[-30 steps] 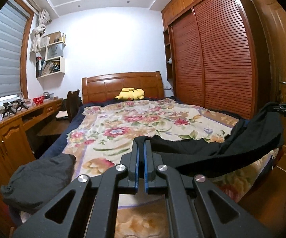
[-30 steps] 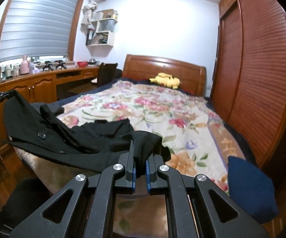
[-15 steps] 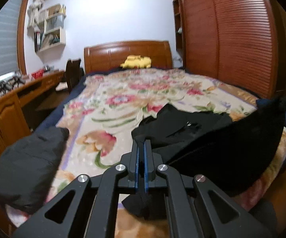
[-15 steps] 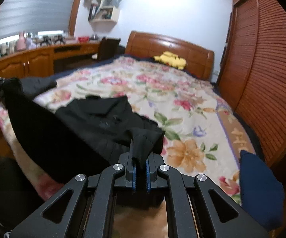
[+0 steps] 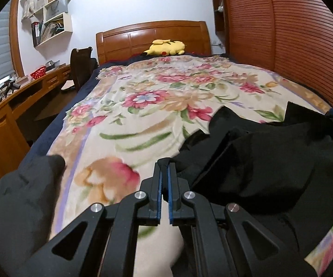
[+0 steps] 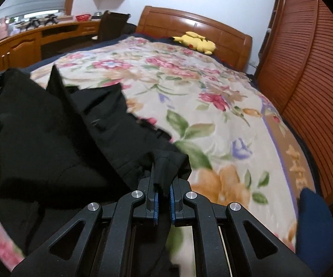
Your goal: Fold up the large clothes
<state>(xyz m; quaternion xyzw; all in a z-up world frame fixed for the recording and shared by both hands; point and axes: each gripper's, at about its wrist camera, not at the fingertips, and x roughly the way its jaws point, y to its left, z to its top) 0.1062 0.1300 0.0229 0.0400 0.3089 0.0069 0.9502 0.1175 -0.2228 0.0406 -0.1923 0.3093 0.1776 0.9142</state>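
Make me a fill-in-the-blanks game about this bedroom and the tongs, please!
1. Both tongs, left and right, pinch a garment coloured ____.
2. The blanket has a pattern of ____.
3. The plush toy by the headboard is coloured ____.

Missing words: black; flowers; yellow

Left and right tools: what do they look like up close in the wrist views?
Both match: the left tool and right tool are matte black, with blue inner finger pads, silver round bolt heads and triangular cutouts in the linkage arms. No cables, markings or sleeves show.
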